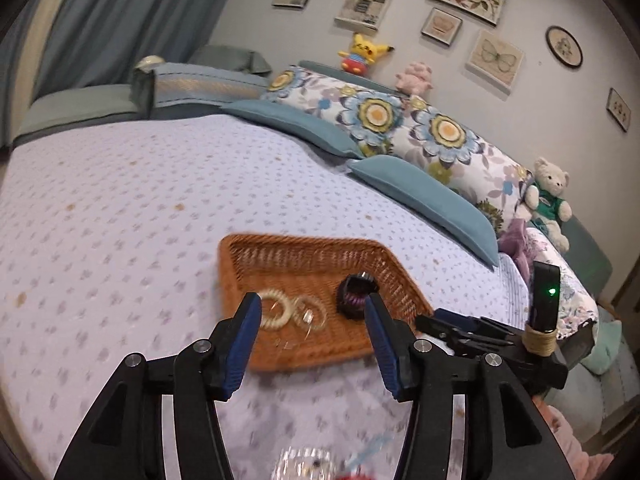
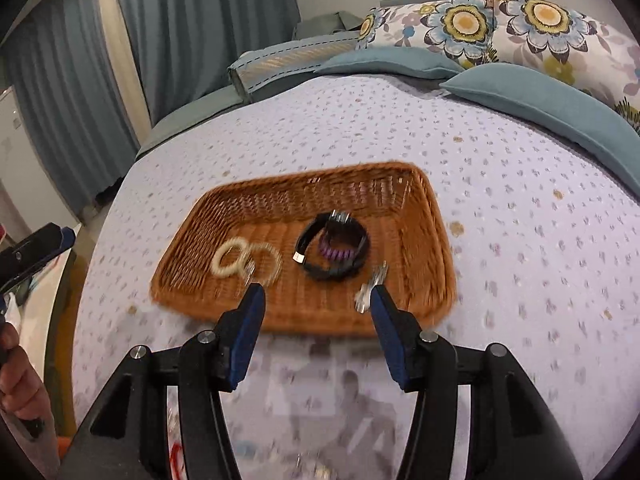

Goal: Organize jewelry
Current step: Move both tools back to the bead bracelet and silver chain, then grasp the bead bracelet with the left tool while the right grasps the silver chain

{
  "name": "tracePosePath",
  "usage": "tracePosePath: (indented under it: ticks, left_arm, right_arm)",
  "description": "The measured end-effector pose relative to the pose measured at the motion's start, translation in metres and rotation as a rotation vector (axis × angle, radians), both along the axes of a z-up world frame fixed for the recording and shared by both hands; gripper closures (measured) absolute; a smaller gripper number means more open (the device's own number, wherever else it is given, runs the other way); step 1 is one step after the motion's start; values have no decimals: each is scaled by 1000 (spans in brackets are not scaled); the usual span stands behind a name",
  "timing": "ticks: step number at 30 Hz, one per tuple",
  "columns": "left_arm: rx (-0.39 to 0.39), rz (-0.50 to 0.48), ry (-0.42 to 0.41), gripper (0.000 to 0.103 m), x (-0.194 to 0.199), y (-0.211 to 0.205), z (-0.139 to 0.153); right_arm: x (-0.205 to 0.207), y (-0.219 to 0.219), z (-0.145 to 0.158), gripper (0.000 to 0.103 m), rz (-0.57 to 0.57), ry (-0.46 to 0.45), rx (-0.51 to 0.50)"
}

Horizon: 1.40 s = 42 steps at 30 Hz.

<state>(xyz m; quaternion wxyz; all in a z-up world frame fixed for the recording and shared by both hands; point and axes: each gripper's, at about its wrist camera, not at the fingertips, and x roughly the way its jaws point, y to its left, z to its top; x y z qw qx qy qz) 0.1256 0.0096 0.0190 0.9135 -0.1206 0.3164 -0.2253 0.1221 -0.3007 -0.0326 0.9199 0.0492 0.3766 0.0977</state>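
Observation:
A brown wicker basket point(image 1: 280, 256) point(image 2: 424, 216) lies on the lilac bedspread. Inside it are a cream coiled ring point(image 1: 276, 310) point(image 2: 229, 263), a clear ring point(image 1: 316, 316) point(image 2: 269, 264), a black bracelet with purple beads point(image 1: 354, 294) point(image 2: 334, 248) and a small silver piece point(image 2: 370, 288). My left gripper point(image 1: 313, 300) hovers open over the basket's near edge, nothing between its blue pads. My right gripper point(image 2: 317, 290) is likewise open and empty above the basket's near rim; its body shows at the right of the left wrist view point(image 1: 480, 332).
Blue and floral pillows point(image 1: 400, 120) line the far side of the bed, with a teddy bear point(image 1: 548, 196) at the right. A blurred clear object point(image 1: 306, 464) lies just below the left gripper. A hand point(image 2: 18, 384) holds the left gripper at the left edge.

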Motion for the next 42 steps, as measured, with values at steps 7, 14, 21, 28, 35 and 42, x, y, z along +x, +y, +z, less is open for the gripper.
tracePosePath:
  ticks: [7, 14, 21, 28, 35, 42]
  left_arm:
    - [31, 86, 167, 48, -34, 30, -41]
    - [40, 51, 267, 48, -50, 17, -83]
    - [83, 64, 289, 49, -46, 6, -102]
    - [104, 54, 339, 64, -42, 5, -117]
    - [143, 17, 361, 67, -40, -4, -124]
    - [275, 26, 357, 77, -39, -19, -132]
  right_arm:
    - [-55, -14, -14, 46, -10, 93, 8]
    - [-79, -40, -32, 45, -85, 167, 69]
    - [-82, -20, -50, 49, -60, 189, -32]
    - [-80, 1, -66, 58, -35, 211, -174]
    - [-78, 12, -76, 58, -23, 220, -250]
    - [-76, 24, -83, 58, -18, 213, -332]
